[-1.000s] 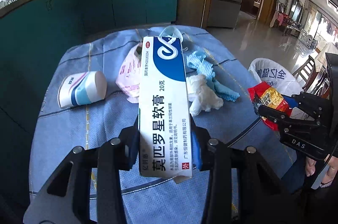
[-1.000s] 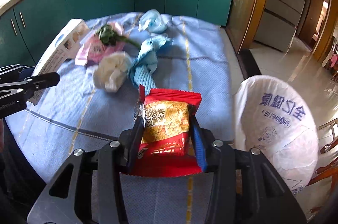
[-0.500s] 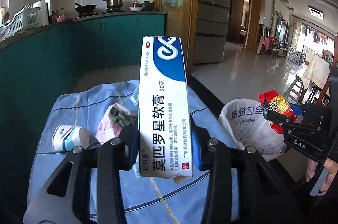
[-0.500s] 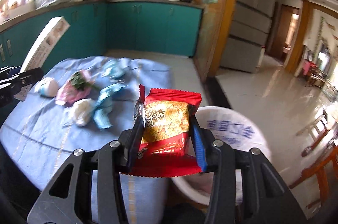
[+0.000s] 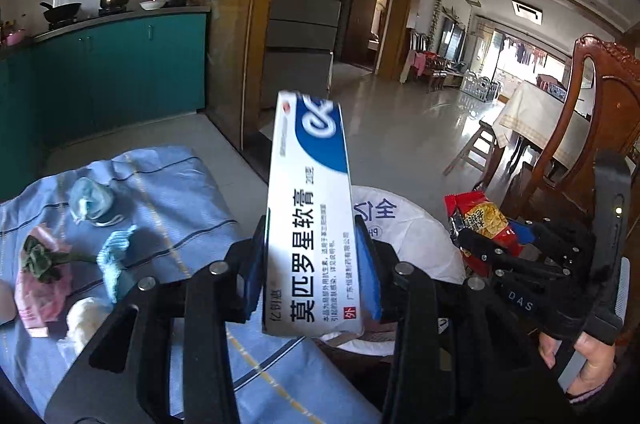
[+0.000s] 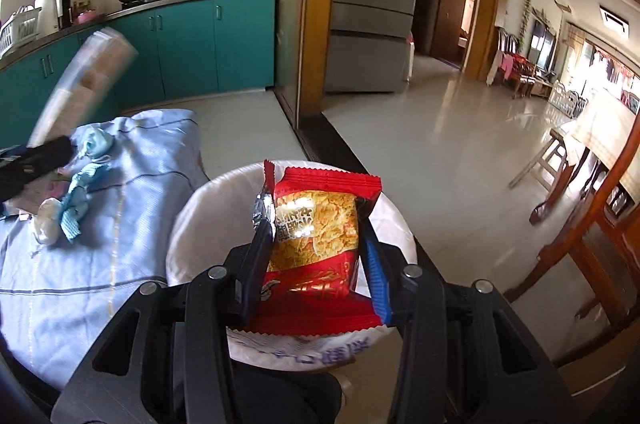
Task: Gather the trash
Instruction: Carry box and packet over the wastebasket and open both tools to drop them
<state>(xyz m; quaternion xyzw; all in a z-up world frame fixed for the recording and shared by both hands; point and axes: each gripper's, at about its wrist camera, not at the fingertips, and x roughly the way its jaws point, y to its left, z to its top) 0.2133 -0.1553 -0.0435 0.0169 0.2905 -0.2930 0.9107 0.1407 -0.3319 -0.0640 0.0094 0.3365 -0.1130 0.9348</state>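
One ointment box (image 5: 310, 224), one snack packet (image 6: 316, 244), one bin (image 6: 200, 224).

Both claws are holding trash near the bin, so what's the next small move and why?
Probably open the right claw: its red snack packet appears to hang over the mouth of the white-lined trash bin, so it should drop in. The left claw holds the ointment box nearer the bin's rim.

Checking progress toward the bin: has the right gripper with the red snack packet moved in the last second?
Yes. The right gripper, shut on the red snack packet, has left the blue tablecloth and now sits over the white-lined bin.
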